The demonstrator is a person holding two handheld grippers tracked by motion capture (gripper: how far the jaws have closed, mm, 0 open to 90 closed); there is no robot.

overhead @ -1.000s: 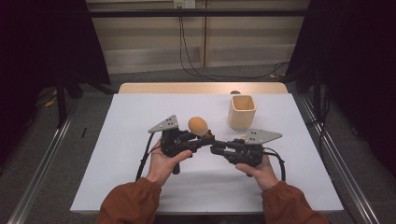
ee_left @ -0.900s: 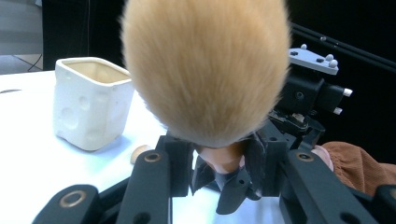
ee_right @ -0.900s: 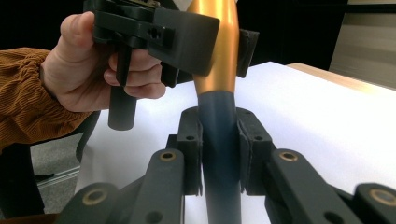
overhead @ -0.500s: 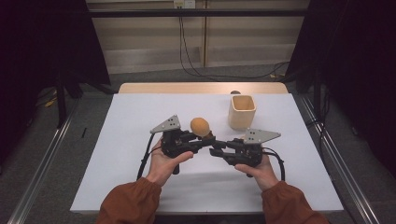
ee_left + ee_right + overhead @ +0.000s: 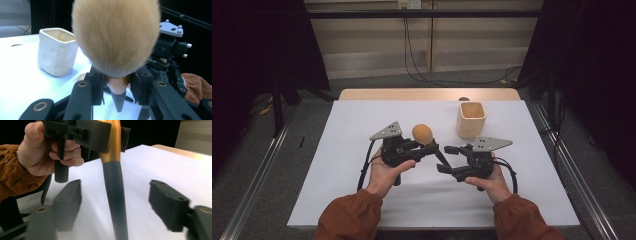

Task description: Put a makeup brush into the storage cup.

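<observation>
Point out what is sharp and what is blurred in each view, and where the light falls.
High view: even light on the white table, dark surroundings. Left gripper view: the makeup brush bristles loom close and soft, while the white cup is sharper. Right gripper view: the right gripper shows blurred jaws, the brush handle and the hand clearer.

A white table with a wooden far edge carries a cream cup near that edge
</observation>
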